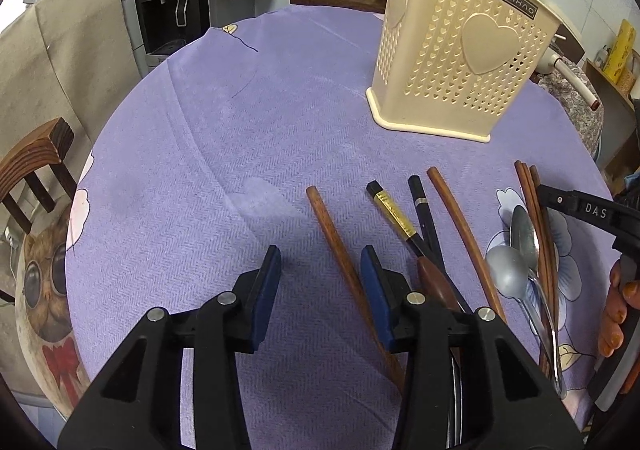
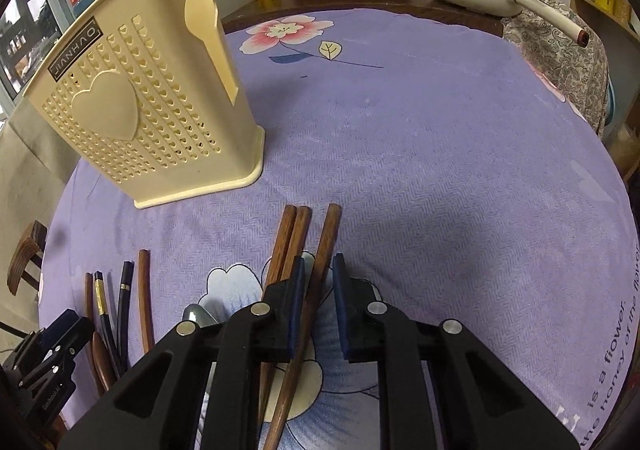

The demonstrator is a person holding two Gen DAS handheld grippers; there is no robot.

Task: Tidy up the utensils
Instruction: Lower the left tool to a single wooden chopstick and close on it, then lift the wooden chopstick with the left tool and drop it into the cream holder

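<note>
- Lying loose on the lilac tablecloth (image 2: 420, 153) are the utensils: a fan of wooden chopsticks (image 2: 294, 238), two dark lacquered ones (image 1: 420, 217), one with a gold band, and two grey metal spoons (image 1: 516, 250) beside them.
- The right gripper (image 2: 318, 314) has one wooden chopstick (image 2: 326, 246) between its blue pads, with a sliver of gap showing on the right side; I cannot tell whether the jaws truly pinch it.
- The left gripper (image 1: 320, 294) stands part open, with a single wooden chopstick (image 1: 340, 250) passing between the pads and under the right one, neither pad pressing on it.
- The cream plastic utensil holder (image 1: 456, 45) stands upright beyond the utensils, well apart from them; its walls are pierced with small hearts, with a large raised heart on one face and a spoon shape on another. What is inside cannot be seen.
- The cloth is woven in a herringbone and printed with flowers; broad bare stretches of it lie on both sides of the holder, out to the table's rounded edge.
- A wooden chair (image 1: 36, 165) stands at the left rim.
</note>
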